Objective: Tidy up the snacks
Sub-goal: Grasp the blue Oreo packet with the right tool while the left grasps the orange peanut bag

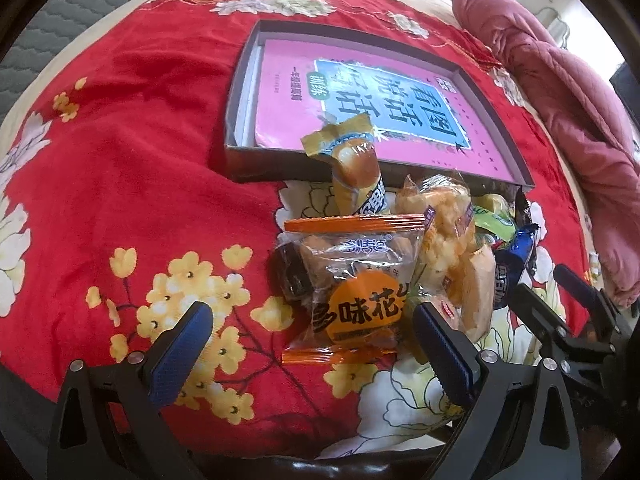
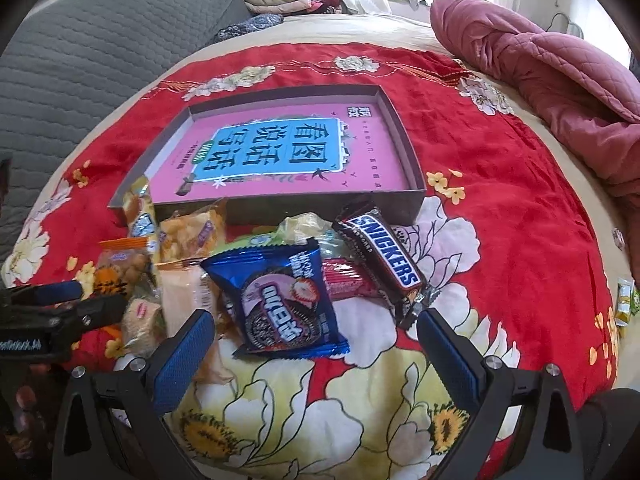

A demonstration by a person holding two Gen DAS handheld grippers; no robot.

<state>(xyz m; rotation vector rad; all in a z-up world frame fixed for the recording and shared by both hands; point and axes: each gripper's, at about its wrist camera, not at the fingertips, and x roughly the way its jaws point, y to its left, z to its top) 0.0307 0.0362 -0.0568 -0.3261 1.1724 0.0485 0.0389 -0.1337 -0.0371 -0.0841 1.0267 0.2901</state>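
Snack sorting at its outset, left to right. Left tongs [image 1: 312,344], released and empty, poised over the orange-edged peanut packet [image 1: 352,288] at the left end of the pile. The pile lies on the red floral bedspread [image 1: 132,152], just in front of the shallow box [image 2: 404,152], whose pink-covered book [image 2: 280,152] carries no snack; only a yellow-wrapped bun [image 1: 352,160] leans on the near wall. Right tongs [image 2: 312,344], likewise released and empty, frame the blue cookie packet [image 2: 280,300], beside the chocolate bar [image 2: 380,256]. Judged stage: nothing sorted, every packet left to move
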